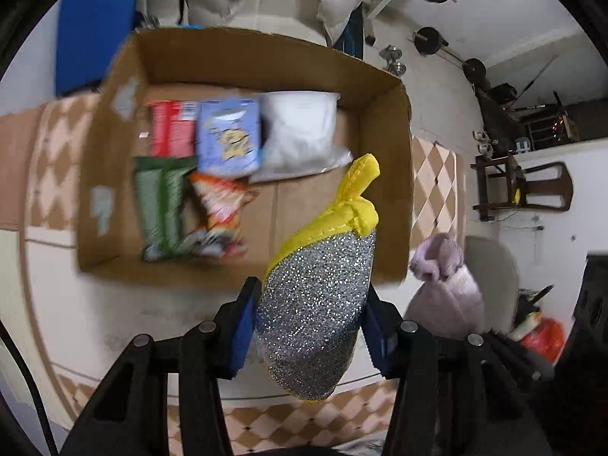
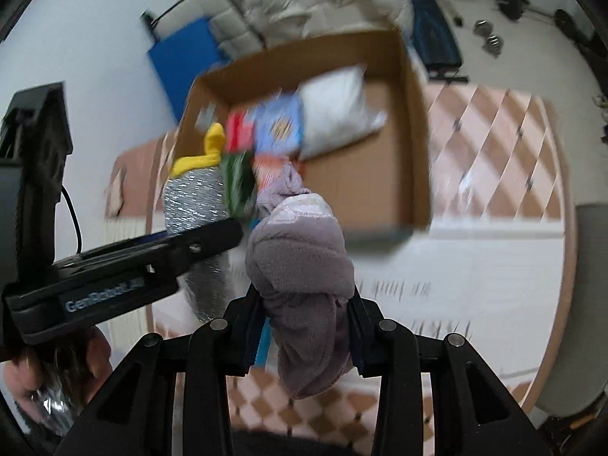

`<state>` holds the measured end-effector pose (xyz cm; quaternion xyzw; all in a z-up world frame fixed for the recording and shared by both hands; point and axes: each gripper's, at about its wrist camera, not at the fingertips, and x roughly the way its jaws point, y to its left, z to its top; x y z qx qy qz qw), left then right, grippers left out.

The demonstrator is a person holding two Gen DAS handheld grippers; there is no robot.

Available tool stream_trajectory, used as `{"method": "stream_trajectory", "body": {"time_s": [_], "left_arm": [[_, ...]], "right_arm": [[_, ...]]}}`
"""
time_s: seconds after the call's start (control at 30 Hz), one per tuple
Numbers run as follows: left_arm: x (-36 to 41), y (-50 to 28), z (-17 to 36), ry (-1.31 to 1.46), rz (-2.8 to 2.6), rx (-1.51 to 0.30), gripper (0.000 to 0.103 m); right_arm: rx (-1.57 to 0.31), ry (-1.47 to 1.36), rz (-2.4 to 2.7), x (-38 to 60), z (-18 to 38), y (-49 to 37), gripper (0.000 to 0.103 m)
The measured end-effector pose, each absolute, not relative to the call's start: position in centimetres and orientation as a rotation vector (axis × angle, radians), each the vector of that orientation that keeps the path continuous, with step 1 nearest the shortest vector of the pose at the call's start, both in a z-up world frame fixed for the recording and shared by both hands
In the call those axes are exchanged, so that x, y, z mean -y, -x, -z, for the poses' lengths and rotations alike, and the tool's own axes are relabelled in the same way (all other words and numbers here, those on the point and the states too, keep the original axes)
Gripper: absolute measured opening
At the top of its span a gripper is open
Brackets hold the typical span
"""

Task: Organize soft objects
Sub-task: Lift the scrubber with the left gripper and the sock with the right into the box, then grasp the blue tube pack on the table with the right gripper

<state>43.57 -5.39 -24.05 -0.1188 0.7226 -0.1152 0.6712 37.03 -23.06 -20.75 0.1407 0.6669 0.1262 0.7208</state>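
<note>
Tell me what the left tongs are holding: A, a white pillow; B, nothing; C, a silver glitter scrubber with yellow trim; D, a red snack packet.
C: the left tongs are shut on the scrubber above the box; the packets and pillow lie inside the box.

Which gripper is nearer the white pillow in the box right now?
Left, probably. The left gripper, holding the glittery scrubber, sits just short of the box, below the white pillow. The right gripper, holding the purple cloth, looks farther back.
</note>
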Motion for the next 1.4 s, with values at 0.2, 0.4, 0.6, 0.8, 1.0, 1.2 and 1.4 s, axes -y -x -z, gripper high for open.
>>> {"method": "stream_trajectory", "body": {"time_s": [0.2,0.4,0.6,0.8,1.0,1.2,1.4], "left_arm": [[6.4,-47.3,28.0,0.285,0.225,-1.722,0.047],[6.9,-47.9,29.8,0.251,0.241,-1.803,0.050],[7.1,-48.0,28.9,0.242,0.260,-1.769,0.074],[7.3,-47.6,27.3,0.162,0.253,-1.686,0.086],[5.9,-46.9,25.0,0.115,0.210,-1.579,0.101],[4.1,-44.6,23.0,0.058,0.143,-1.484,0.101],[3.3,-41.7,20.7,-0.008,0.087,-1.382,0.101]], "right_arm": [[-1.516,-0.321,-0.196,24.2,23.9,-43.8,0.040],[-1.566,-0.313,-0.165,25.1,27.5,-45.8,0.041],[-1.591,-0.245,-0.205,24.1,28.6,-46.7,0.095],[-1.588,-0.230,-0.193,24.1,27.8,-46.7,0.095],[-1.561,-0.197,-0.182,24.0,26.3,-45.8,0.103],[-1.487,-0.083,-0.096,24.0,24.3,-43.9,0.103],[-1.431,-0.066,-0.059,24.2,22.7,-41.7,0.103]]}}
